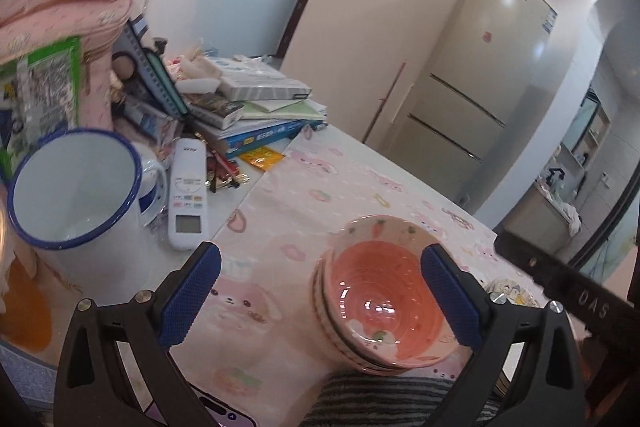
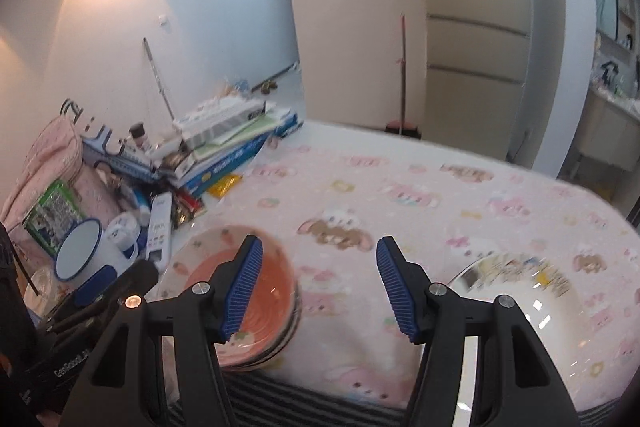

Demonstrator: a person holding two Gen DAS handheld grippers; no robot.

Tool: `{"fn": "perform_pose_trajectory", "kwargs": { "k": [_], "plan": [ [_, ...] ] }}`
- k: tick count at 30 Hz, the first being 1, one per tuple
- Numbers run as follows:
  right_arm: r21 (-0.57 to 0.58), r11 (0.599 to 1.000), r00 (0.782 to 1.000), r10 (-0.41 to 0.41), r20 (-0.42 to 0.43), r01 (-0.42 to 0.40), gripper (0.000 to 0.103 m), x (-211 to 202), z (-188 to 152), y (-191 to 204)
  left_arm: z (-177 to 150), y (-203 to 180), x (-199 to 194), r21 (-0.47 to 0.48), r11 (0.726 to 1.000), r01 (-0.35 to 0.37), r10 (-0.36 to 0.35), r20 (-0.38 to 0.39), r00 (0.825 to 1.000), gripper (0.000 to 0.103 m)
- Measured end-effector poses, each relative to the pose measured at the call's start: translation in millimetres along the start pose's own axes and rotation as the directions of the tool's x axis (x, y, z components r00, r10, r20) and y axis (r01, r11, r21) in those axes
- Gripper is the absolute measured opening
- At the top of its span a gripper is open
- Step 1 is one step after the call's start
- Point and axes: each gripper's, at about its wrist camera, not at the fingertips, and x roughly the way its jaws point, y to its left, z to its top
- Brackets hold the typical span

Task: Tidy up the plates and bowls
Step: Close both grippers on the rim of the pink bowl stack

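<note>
1. The left tongs (image 1: pixel 320 291) stood wide open with nothing between the blue pads, hovering over the pink cartoon-print cloth on the surface (image 1: pixel 360 187).
2. A stack of salmon-pink ceramic bowls with carrot-patterned rims (image 1: pixel 384 291) sat on the cloth, just beside the right-hand pad.
3. The right tongs (image 2: pixel 320 291) were likewise open and empty.
4. A white plate with a printed rim (image 2: pixel 516 279) lay to the right, well apart from the bowls (image 2: pixel 248 291).
5. A white enamel mug with a blue rim (image 1: pixel 76 187) stood left of a white remote control (image 1: pixel 188 195).
</note>
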Motion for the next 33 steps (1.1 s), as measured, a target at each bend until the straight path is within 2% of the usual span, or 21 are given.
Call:
{"fn": "perform_pose_trajectory", "kwargs": {
  "k": [4, 10, 11, 13, 14, 16, 20, 24, 27, 28, 30, 31, 33],
  "plan": [
    [0.044, 0.999, 0.998, 0.032, -0.055, -0.030, 0.062, 22.0, -4.9, -3.8, -6.3, 10.8, 20.3, -0.050, 0.998, 0.032, -0.036, -0.072, 0.997, 0.098],
    [0.108, 0.993, 0.990, 0.068, -0.120, -0.055, 0.062, 45.3, -11.9, -10.2, -16.0, 9.3, 27.6, -0.049, 0.998, 0.048, -0.052, -0.080, 0.995, 0.097],
    [0.111, 0.993, 0.989, 0.062, -0.131, -0.048, 0.062, 48.9, -13.6, -9.4, -17.8, 8.2, 30.0, -0.043, 0.998, 0.039, -0.043, -0.087, 0.995, 0.096],
    [0.103, 0.995, 0.991, -0.003, -0.136, 0.017, 0.062, 53.5, -18.4, -5.1, -20.9, 7.0, 33.6, -0.031, 0.999, 0.031, -0.034, -0.097, 0.995, 0.091],
    [0.102, 0.995, 0.991, -0.005, -0.136, 0.019, 0.062, 55.4, -20.2, -3.1, -21.8, 7.5, 34.3, -0.034, 0.999, 0.029, -0.032, -0.102, 0.994, 0.089],
    [0.113, 0.994, 0.987, 0.028, -0.158, -0.010, 0.062, 62.4, -23.9, -2.5, -22.3, 10.4, 31.9, -0.047, 0.999, 0.013, -0.018, -0.091, 0.996, 0.080],
    [0.168, 0.985, 0.976, 0.077, -0.203, -0.043, 0.061, 77.6, -31.6, -12.2, -22.2, 16.4, 37.5, -0.077, 0.997, 0.032, -0.041, -0.113, 0.993, 0.079],
    [0.218, 0.970, 0.962, 0.159, -0.222, -0.110, 0.054, 86.5, -38.6, -17.3, -23.1, 22.0, 45.4, -0.116, 0.993, 0.037, -0.054, -0.151, 0.987, 0.070],
    [0.260, 0.946, 0.936, 0.256, -0.241, -0.192, 0.049, 93.4, -42.3, -15.7, -23.9, 25.5, 48.7, -0.143, 0.987, 0.069, -0.092, -0.164, 0.982, 0.066],
    [0.275, 0.937, 0.925, 0.285, -0.251, -0.214, 0.050, 96.5, -44.5, -15.0, -24.4, 25.8, 49.2, -0.150, 0.985, 0.090, -0.115, -0.166, 0.980, 0.055],
    [0.291, 0.930, 0.923, 0.300, -0.241, -0.226, 0.050, 97.1, -46.6, -17.4, -26.1, 25.6, 51.8, -0.174, 0.968, 0.179, -0.210, -0.178, 0.961, 0.041],
    [0.310, 0.920, 0.918, 0.318, -0.239, -0.238, 0.050, 98.5, -47.9, -20.2, -26.6, 25.6, 52.6, -0.180, 0.964, 0.197, -0.229, -0.184, 0.956, 0.041],
    [0.336, 0.906, 0.907, 0.347, -0.239, -0.258, 0.051, 101.8, -49.0, -23.6, -26.5, 23.6, 52.6, -0.170, 0.967, 0.189, -0.220, -0.185, 0.958, 0.040]
  ]
}}
